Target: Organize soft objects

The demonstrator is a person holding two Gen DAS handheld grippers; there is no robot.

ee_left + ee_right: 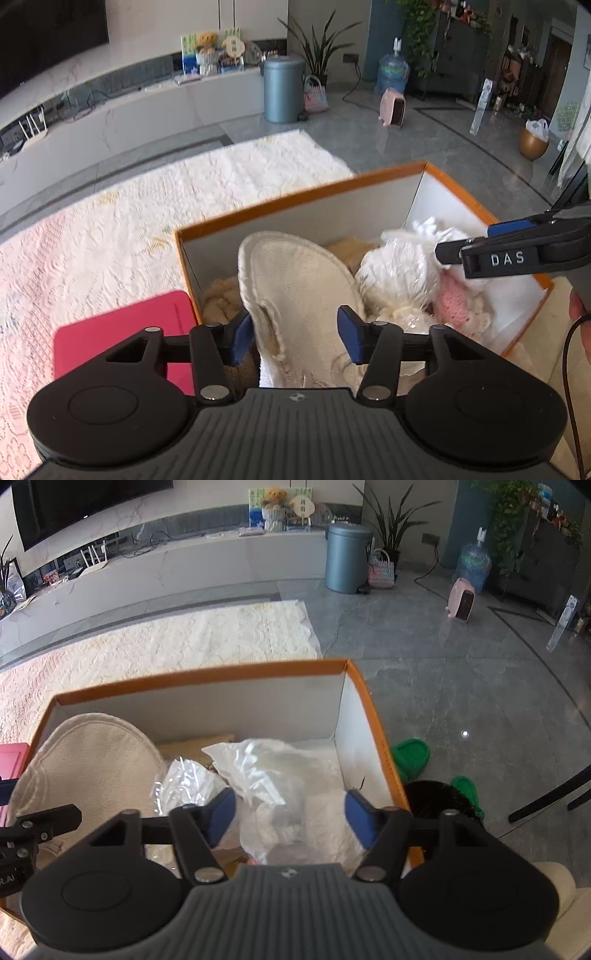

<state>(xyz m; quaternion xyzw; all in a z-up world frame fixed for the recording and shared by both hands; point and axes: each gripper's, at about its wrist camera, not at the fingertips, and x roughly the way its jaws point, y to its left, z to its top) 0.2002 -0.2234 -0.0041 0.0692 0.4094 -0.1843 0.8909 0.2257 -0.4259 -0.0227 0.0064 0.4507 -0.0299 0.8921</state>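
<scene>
An orange-rimmed cardboard box (295, 201) with white walls holds several soft things. A cream padded cloth (295, 280) stands on edge at its left side; it also shows in the right wrist view (92, 760). My left gripper (295, 334) is open, its blue pads either side of the cloth's lower edge. A white bundle in clear plastic (399, 277) and a pink knit piece (452, 295) lie to the right. My right gripper (290, 821) is open above a clear plastic bag (266, 771) inside the box (207, 674); it also shows in the left wrist view (447, 254).
A red flat case (122, 332) lies left of the box on a cream and pink rug (147, 206). Green slippers (412, 757) and a black round object (439, 801) lie right of the box. A blue bin (347, 557) stands far back on the grey floor.
</scene>
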